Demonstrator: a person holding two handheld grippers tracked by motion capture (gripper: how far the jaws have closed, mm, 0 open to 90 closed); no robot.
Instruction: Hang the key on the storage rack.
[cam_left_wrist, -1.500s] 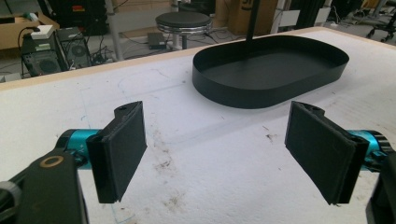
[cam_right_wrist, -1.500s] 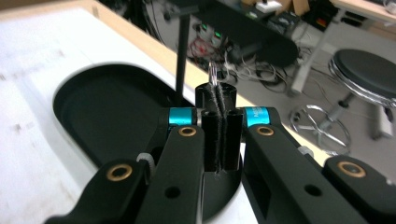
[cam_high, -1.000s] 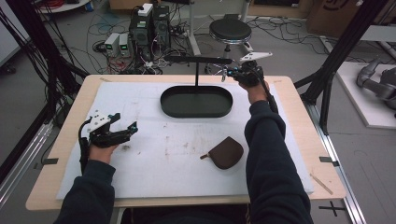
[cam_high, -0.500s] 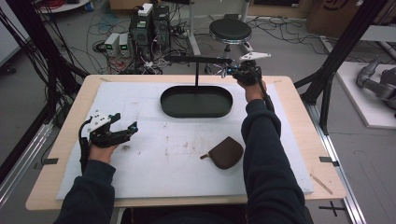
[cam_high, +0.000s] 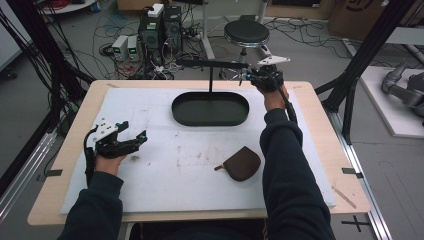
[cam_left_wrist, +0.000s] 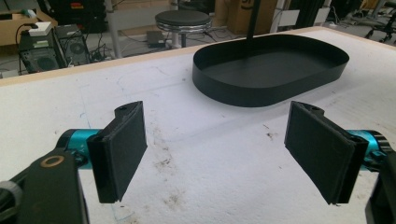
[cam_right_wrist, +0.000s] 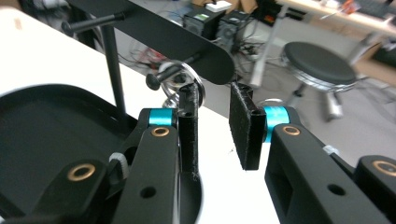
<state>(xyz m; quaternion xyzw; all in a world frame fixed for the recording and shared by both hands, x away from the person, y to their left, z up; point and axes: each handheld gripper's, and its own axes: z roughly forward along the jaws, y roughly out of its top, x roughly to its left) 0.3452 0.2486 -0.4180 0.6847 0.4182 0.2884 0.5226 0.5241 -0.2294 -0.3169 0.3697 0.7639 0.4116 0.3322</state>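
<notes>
A black stand has an oval tray base (cam_high: 176, 109) and a horizontal bar (cam_high: 210, 63) on a post. My right gripper (cam_high: 248, 76) is at the bar's right end. Its jaws have just been opening, and in the right gripper view (cam_right_wrist: 212, 100) a gap shows between the pads with nothing pressed in it. A metal key ring (cam_right_wrist: 181, 78) hangs on a peg (cam_right_wrist: 154, 80) under the bar, just beyond the tip of the left pad. My left gripper (cam_high: 131, 138) rests on the white mat at the left, open and empty (cam_left_wrist: 217, 140).
A brown leather pouch (cam_high: 242, 163) lies on the mat (cam_high: 165, 175) near the right forearm. The tray (cam_left_wrist: 261, 93) stands ahead of the left gripper. Beyond the table's far edge are a stool (cam_high: 246, 33), computers and cables.
The right hand stays at the bar's right end with barely any shift. The left hand and the pouch have not moved.
</notes>
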